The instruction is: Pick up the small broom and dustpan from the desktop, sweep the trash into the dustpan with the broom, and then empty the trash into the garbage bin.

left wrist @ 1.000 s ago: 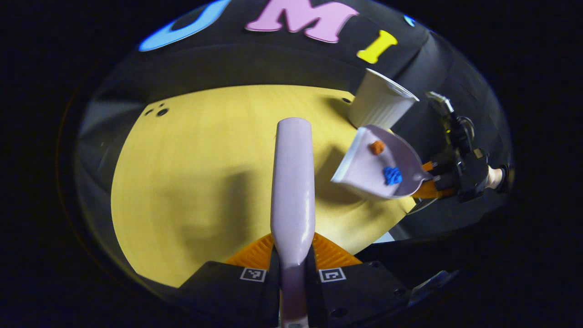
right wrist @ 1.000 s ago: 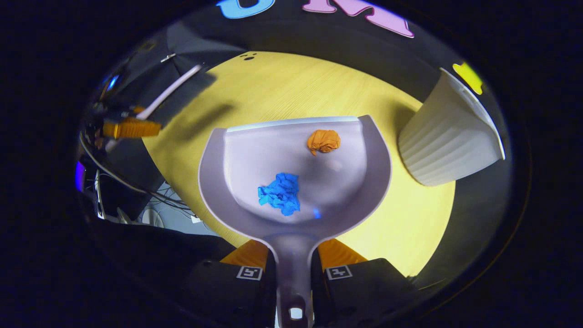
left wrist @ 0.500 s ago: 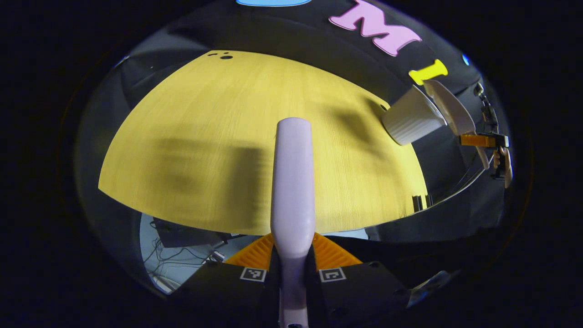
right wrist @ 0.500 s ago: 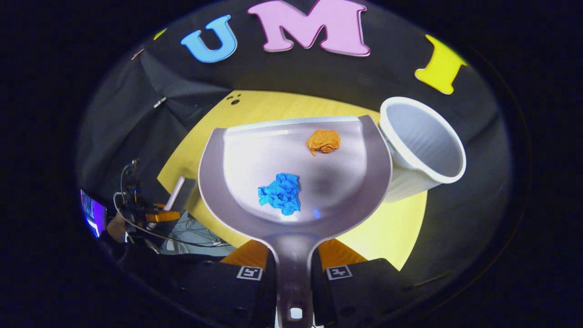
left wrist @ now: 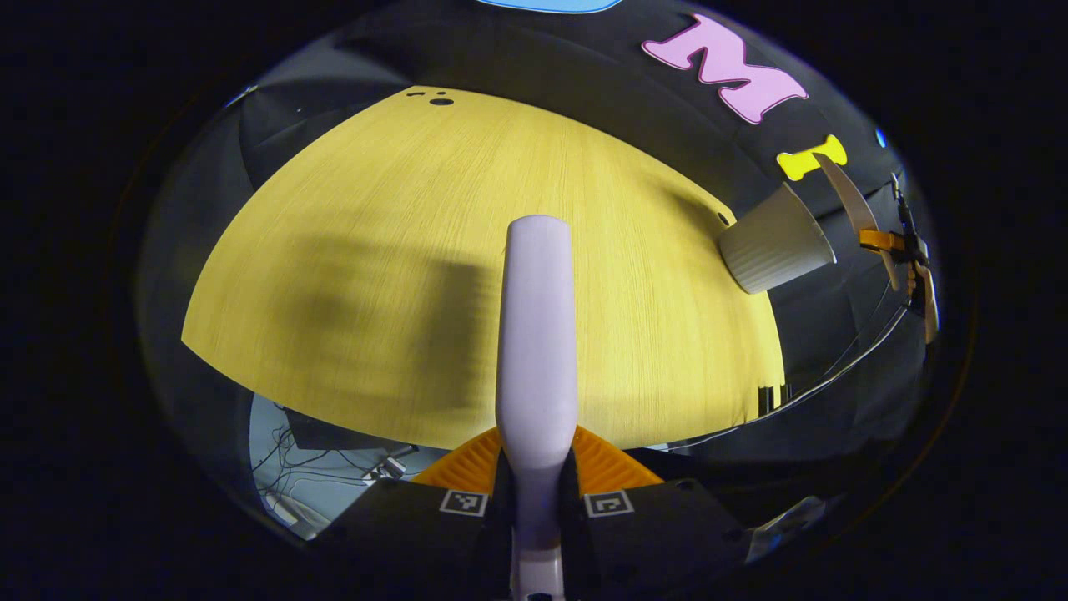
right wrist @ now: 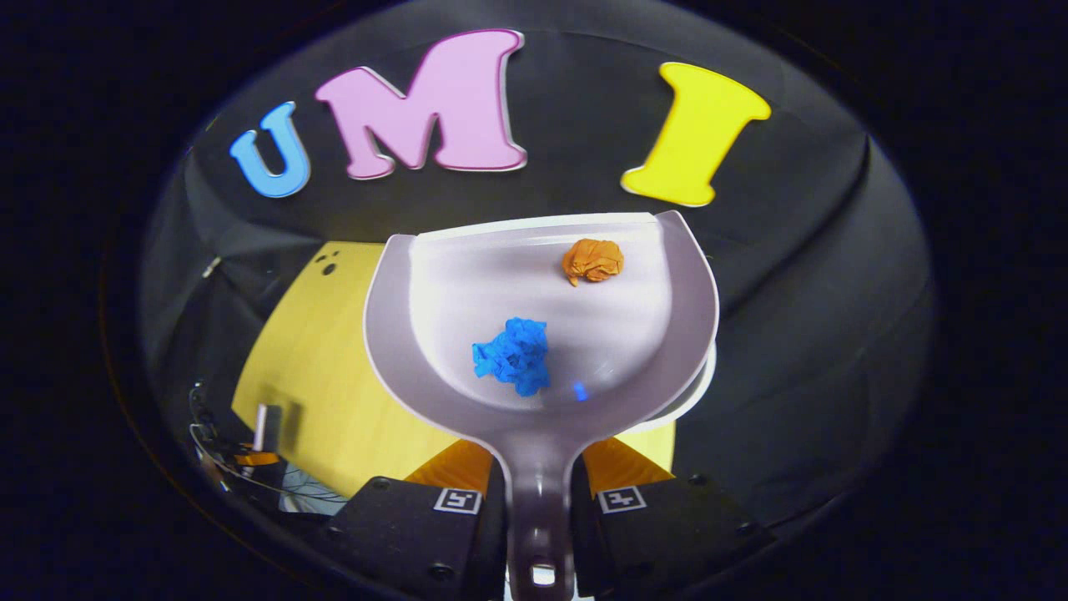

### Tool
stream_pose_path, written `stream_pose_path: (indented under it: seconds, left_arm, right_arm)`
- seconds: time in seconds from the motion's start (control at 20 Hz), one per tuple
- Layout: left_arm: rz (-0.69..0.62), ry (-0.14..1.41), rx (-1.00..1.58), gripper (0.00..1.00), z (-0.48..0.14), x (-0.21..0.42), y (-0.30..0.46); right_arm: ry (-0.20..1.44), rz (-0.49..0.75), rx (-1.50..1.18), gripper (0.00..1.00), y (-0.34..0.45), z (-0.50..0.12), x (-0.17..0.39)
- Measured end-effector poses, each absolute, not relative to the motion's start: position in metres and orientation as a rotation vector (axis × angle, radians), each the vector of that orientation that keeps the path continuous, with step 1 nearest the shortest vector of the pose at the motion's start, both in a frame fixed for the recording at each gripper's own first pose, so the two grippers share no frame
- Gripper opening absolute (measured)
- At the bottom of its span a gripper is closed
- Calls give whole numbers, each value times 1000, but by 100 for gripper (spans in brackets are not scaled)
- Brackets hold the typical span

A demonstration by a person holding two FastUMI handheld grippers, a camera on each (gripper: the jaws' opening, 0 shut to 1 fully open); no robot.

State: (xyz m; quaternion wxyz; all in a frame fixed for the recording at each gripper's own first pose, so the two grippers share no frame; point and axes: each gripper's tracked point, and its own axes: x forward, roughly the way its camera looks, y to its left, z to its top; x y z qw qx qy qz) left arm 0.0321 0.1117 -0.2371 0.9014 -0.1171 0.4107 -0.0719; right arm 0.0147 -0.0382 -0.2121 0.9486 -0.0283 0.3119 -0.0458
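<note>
My left gripper (left wrist: 534, 480) is shut on the pale lilac handle of the small broom (left wrist: 536, 325), which points forward over the yellow desktop (left wrist: 359, 250). My right gripper (right wrist: 538, 488) is shut on the handle of the lilac dustpan (right wrist: 634, 334). The pan is held level in the air and carries a blue paper wad (right wrist: 512, 356) and an orange paper wad (right wrist: 592, 260). The white ribbed garbage bin (left wrist: 774, 249) stands at the desktop's far right corner. Its rim (right wrist: 699, 386) peeks out under the pan's right side. In the left gripper view the dustpan (left wrist: 851, 204) shows edge-on above the bin.
The desktop's near edge (left wrist: 334, 409) runs just ahead of the left gripper, with cables on the floor (left wrist: 292, 467) below. Small dark holes (left wrist: 440, 101) mark the desktop's far corner. The black booth wall closes in behind the bin. Far off, the broom (right wrist: 265, 417) shows at lower left.
The right gripper raised the dustpan and carried it from beside the bin to above it, both wads still inside. The left gripper drew back towards the desktop's near edge with the broom.
</note>
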Motion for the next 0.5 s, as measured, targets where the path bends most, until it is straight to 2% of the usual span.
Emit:
stream_pose_path:
  seconds: [0.25,0.5]
  left_arm:
    - [-134,852,-224,27,-227,50,118]
    - [-131,875,-220,28,-225,64,118]
  right_arm:
    - [639,-246,-112,36,-30,-201,9]
    - [668,-319,-356,35,-15,-193,15]
